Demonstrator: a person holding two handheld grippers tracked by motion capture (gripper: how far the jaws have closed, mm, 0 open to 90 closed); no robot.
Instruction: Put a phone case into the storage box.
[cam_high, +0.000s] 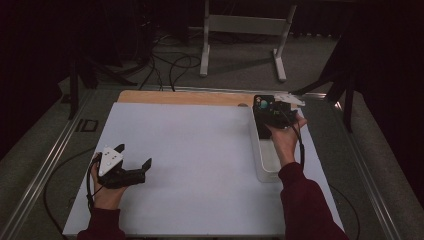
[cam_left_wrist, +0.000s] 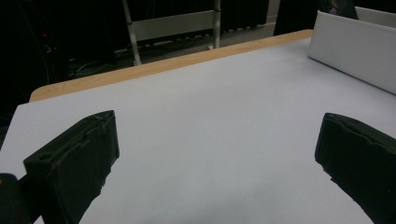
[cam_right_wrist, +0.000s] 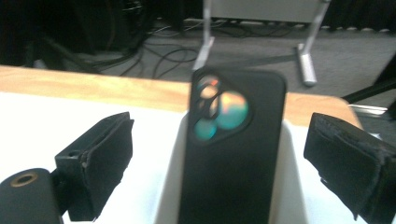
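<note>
Phone (cam_right_wrist: 231, 154) sits back-up in the white tray (cam_right_wrist: 168, 186), its black case leaning along the tray's length, the camera cluster at the far end catching greenish and orange glints. From above, the phone (cam_high: 265, 117) lies in the far part of the tray (cam_high: 267, 162), which stands lengthwise near the right edge of the white mat (cam_high: 190, 165) on my desk (cam_high: 180, 96).

My right tool (cam_right_wrist: 219, 172) hovers right over it, jaws spread wide, one on each side of the phone, and neither pad touches the case. Nothing is pinched. In the high view my right tool (cam_high: 277, 112) hangs over the tray's far end, with my hand (cam_high: 286, 137) behind it and the dark red sleeve (cam_high: 305, 200) coming in from below.

My left tool (cam_high: 131, 161) rests low on the mat, well apart from the tray, over at the near left. Its jaws stand spread too, bare white mat between them in the left gripper view, where the tray's white wall (cam_left_wrist: 355, 51) shows far off at the upper right. Beyond the mat, the desk's wooden edge (cam_left_wrist: 168, 65) runs across.
</note>
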